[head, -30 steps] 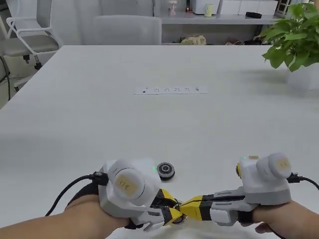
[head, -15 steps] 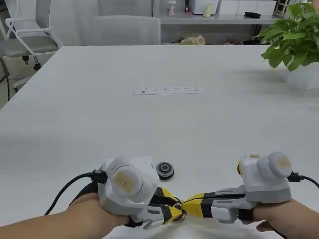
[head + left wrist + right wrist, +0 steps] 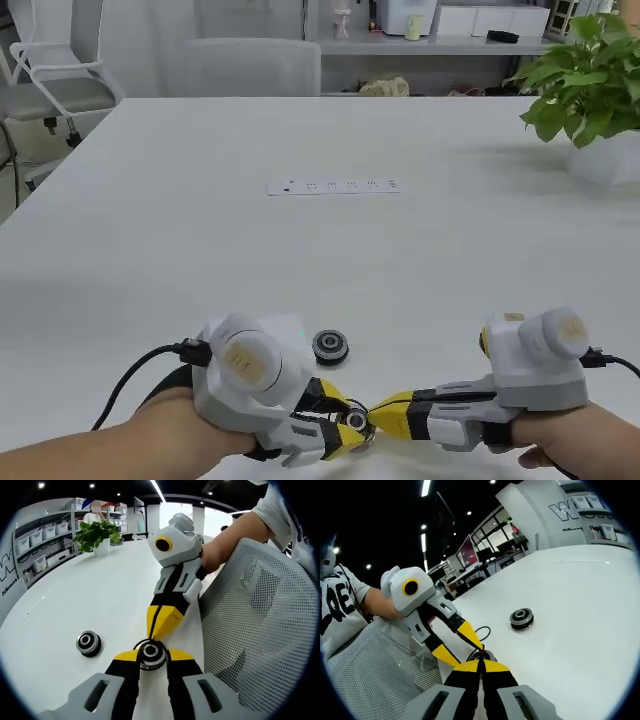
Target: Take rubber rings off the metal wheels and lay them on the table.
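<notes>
My left gripper [image 3: 350,421] is shut on a small metal wheel [image 3: 358,423] with a black rubber ring, held just above the table's near edge. In the left gripper view the wheel [image 3: 151,652] sits between the yellow fingertips [image 3: 127,655]. My right gripper [image 3: 379,411] comes in from the right, shut, with its tips pinched on the ring at the wheel's rim [image 3: 485,655]. A second wheel [image 3: 330,346] lies flat on the white table [image 3: 320,260], a little beyond the left gripper; it is also seen in both gripper views [image 3: 88,643] [image 3: 522,618].
A white power strip [image 3: 333,186] lies mid-table. A potted plant [image 3: 590,85] stands at the far right edge. Chairs [image 3: 255,62] stand behind the table. A grey mesh chair back [image 3: 260,610] is close behind the near edge.
The head camera has tipped slightly. Both grippers stay joined at the held wheel, with almost no movement between them.
</notes>
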Demonstrator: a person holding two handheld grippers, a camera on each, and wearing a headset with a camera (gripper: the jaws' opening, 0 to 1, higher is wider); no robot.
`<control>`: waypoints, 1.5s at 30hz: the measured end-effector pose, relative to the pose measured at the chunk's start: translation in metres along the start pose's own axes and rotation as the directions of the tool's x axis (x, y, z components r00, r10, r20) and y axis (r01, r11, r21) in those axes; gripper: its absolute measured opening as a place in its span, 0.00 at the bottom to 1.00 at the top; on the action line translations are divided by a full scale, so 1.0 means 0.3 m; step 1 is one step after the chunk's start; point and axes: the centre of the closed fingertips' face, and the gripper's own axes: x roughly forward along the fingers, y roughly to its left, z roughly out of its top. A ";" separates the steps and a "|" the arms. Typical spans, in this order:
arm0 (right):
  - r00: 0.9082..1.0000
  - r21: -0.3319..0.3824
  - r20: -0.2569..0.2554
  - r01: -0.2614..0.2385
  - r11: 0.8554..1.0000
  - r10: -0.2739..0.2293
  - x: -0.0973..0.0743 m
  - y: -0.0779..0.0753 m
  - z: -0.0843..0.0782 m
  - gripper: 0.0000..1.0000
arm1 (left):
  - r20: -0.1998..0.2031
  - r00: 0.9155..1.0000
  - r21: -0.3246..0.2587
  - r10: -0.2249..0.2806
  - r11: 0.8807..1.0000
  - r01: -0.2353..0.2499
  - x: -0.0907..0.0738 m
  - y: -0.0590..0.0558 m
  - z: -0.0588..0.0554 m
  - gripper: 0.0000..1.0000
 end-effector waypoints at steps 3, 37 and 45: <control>1.000 0.004 0.008 0.003 1.000 -0.003 -0.003 -0.003 0.008 0.00 | 0.001 1.000 0.009 -0.011 1.000 0.011 -0.011 -0.013 0.007 0.19; 0.999 -0.015 0.022 -0.048 0.999 0.048 -0.015 0.051 0.059 0.00 | 0.103 0.993 -0.083 0.053 0.996 -0.044 -0.258 -0.019 0.075 0.48; 0.998 -0.030 0.027 -0.058 0.998 0.059 -0.008 0.052 0.099 0.00 | 0.123 0.987 -0.116 0.099 0.990 -0.085 -0.314 -0.003 0.069 0.56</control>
